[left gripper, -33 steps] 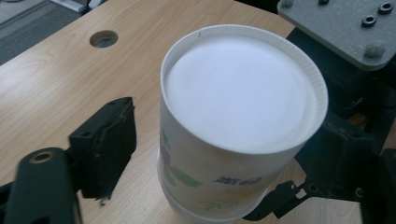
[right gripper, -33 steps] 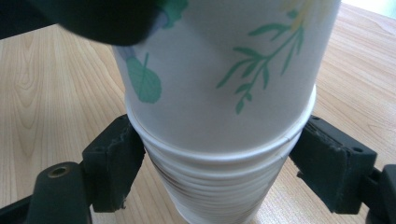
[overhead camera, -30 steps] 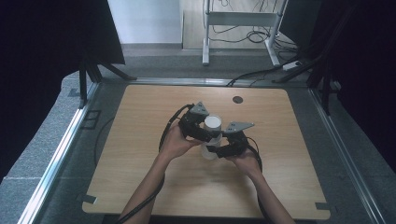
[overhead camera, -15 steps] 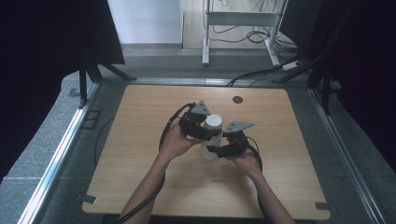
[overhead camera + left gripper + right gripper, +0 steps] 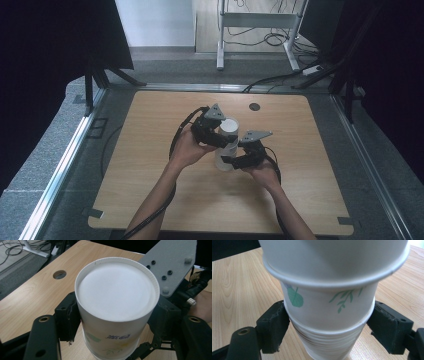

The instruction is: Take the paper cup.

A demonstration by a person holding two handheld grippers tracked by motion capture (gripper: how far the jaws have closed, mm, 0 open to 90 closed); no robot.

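cups: white paper cup stack (image 5: 226, 145), upside down, nested. green leaf print + some blue script on the sides. top cup (image 5: 117, 293) shows its flat white base w/ a ribbed ring round the edge, base facing up. lower cups (image 5: 329, 342) show as tight stacked rims under it.
cup pos: upright on the table (image 5: 150, 150), between both grippers; top part sits in the left pair of jaws, lower part in the right pair.
left gripper (image 5: 220, 138): jaws have just been closing, top cup between them. in the left gripper view both black pads sit against the cup wall just under the base, one each side. grip on the top cup, narrow for this gripper.
left fingers (image 5: 67, 316): pad flush on the cup side, rubber edge a bit frayed at the bottom.
right gripper (image 5: 231, 161): jaws part open, clamped on the stack lower down. right gripper view: pads touching the wall on both sides, at the band where the printed cup meets the rims below.
right fingers (image 5: 273, 323): pressed to the stack, just above the rims.
grippers rel.: left one above and behind the right one in the high view, near each other, cups between.
hands: left hand (image 5: 187, 150) and right hand (image 5: 262, 172) each wrapped round own gripper body.
other: round hole (image 5: 254, 106) in the table beyond the cups, well apart from the jaws.
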